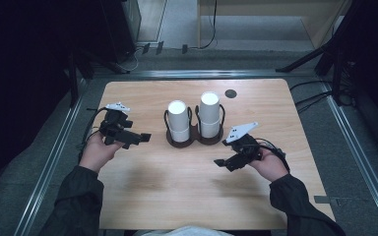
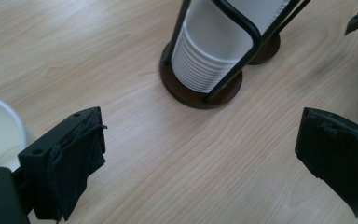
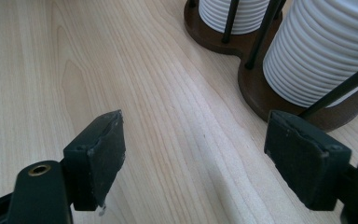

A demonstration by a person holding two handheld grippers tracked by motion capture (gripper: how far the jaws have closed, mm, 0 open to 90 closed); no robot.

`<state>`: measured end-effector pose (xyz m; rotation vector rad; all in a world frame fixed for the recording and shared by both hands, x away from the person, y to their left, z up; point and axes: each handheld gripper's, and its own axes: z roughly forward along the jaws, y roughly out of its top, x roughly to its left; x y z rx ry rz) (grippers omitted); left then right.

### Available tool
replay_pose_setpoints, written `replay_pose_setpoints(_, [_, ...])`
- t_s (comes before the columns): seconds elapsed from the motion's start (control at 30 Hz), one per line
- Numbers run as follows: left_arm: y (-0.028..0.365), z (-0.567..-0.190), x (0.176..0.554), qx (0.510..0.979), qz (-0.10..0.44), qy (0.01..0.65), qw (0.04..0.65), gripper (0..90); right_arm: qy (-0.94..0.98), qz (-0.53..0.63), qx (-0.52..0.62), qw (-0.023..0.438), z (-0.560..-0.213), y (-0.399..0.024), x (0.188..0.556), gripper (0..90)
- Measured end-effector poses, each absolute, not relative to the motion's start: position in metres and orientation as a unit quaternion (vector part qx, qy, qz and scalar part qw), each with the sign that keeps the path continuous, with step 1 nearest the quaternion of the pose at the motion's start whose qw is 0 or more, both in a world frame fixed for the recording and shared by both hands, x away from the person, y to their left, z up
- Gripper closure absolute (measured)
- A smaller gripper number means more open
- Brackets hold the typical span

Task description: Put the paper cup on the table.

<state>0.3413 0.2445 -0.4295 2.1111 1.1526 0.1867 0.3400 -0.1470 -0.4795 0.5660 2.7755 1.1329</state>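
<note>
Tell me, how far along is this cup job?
Barely started, it seems. Both cup stacks sit in their holder. The left claw and right claw hover open and empty on either side. Any cup handling looks still to come.

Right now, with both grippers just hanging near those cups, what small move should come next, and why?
Probably ease the right gripper forward toward the taller cup stack. Both grippers are open and hold nothing; the left gripper is also off the holder. In the right gripper view that stack sits just ahead, beside the far jaw, so it looks the nearest target.
</note>
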Motion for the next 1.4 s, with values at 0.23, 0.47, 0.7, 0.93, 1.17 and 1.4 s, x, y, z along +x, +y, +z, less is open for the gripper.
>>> replay_pose_setpoints(0.23, [0.227,-0.438,0.338,0.829,0.077,0.425,0.356,1.7,0.909,0.371,0.183,0.047,-0.479,-0.147,0.339,20.9])
replay_pose_setpoints(0.47, [0.213,-0.446,0.33,0.833,0.072,0.416,0.358,1.7,0.914,0.362,0.177,0.048,-0.481,-0.144,0.338,20.9])
replay_pose_setpoints(0.7, [0.198,-0.458,0.323,0.836,0.081,0.407,0.36,1.7,0.911,0.367,0.183,0.051,-0.479,-0.148,0.339,20.9])
replay_pose_setpoints(0.93, [0.179,-0.47,0.318,0.852,0.088,0.384,0.345,1.7,0.911,0.367,0.182,0.05,-0.479,-0.149,0.339,20.9])
replay_pose_setpoints(1.17, [0.164,-0.479,0.315,0.859,0.077,0.369,0.346,1.7,0.912,0.364,0.182,0.051,-0.48,-0.148,0.338,20.9])
replay_pose_setpoints(1.4, [0.142,-0.484,0.312,0.874,0.069,0.335,0.346,1.7,0.913,0.362,0.183,0.051,-0.482,-0.15,0.334,20.9])
